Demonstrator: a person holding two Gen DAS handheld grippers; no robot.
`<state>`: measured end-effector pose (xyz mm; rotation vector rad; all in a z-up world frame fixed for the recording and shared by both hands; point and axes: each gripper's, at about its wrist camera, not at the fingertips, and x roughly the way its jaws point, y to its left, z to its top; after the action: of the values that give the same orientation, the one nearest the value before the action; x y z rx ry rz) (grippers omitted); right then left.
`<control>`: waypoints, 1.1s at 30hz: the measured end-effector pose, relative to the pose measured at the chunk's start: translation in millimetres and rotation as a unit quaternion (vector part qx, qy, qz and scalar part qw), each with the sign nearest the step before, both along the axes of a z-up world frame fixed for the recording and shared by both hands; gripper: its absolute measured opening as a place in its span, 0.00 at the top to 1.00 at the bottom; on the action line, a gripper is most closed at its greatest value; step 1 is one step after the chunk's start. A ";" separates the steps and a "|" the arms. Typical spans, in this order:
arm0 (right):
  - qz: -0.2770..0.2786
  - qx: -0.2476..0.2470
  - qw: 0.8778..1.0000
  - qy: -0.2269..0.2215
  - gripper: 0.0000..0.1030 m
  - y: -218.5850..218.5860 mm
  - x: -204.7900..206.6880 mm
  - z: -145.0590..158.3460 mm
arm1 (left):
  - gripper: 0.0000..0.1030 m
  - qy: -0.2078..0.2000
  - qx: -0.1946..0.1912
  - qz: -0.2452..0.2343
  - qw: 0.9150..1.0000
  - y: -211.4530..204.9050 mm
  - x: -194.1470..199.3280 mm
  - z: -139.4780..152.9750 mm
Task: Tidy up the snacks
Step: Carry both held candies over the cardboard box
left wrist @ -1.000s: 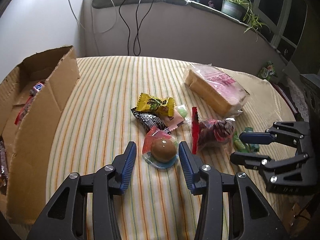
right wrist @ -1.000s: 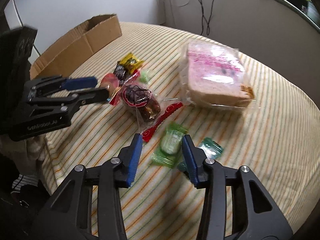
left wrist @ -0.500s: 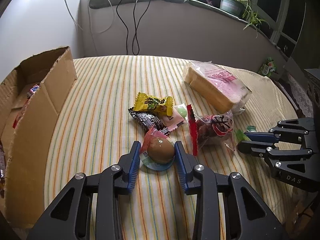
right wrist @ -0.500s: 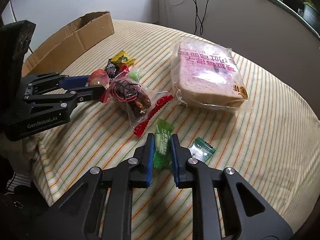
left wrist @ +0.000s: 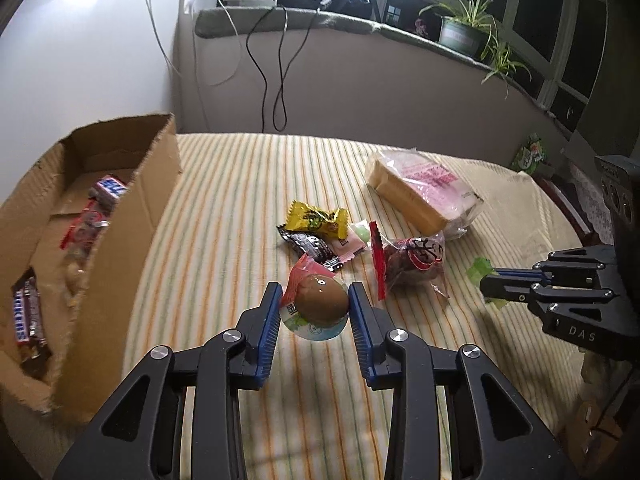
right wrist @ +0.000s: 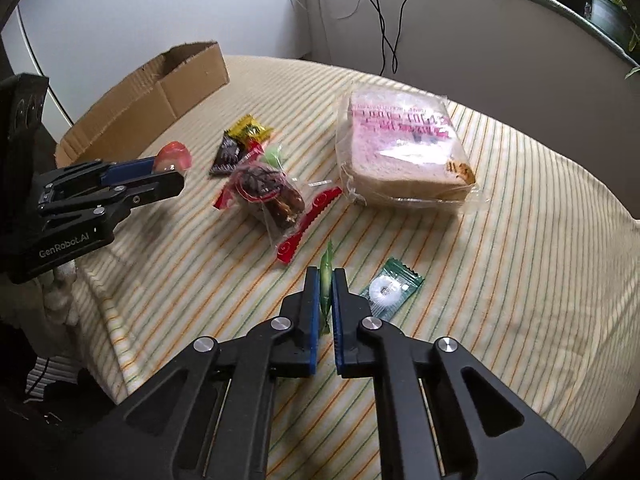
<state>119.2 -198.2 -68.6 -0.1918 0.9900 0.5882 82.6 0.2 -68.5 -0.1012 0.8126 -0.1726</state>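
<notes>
While the left gripper (left wrist: 314, 312) clamps the packaged egg (left wrist: 320, 305), the right gripper (right wrist: 326, 294) pinches a green candy (right wrist: 326, 276).

The left wrist view looks forward along its tongs (left wrist: 314, 306), close above the striped desk (left wrist: 224, 200), toward the windowsill. The right wrist view looks from the opposite side toward the cardboard box (right wrist: 160, 92). Both share the bread bag (left wrist: 424, 196) (right wrist: 404, 152) and central wrappers.

Snack count on the striped cloth

Two grippers, one cardboard box (left wrist: 120, 216), one bagged bread loaf (right wrist: 404, 148), two green candies at six o'clock, one egg snack (left wrist: 320, 304), about four more small wrapped snacks centre.
</notes>
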 end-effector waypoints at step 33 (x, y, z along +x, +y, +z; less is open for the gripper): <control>0.114 0.047 0.990 -0.069 0.95 157.2 23.3 85.3 | 0.69 -0.050 0.000 0.130 0.990 131.3 -46.7 29.5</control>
<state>142.5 -41.0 16.7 -0.2614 0.8094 0.8175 35.9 131.5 -39.0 -0.1966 0.6928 0.0675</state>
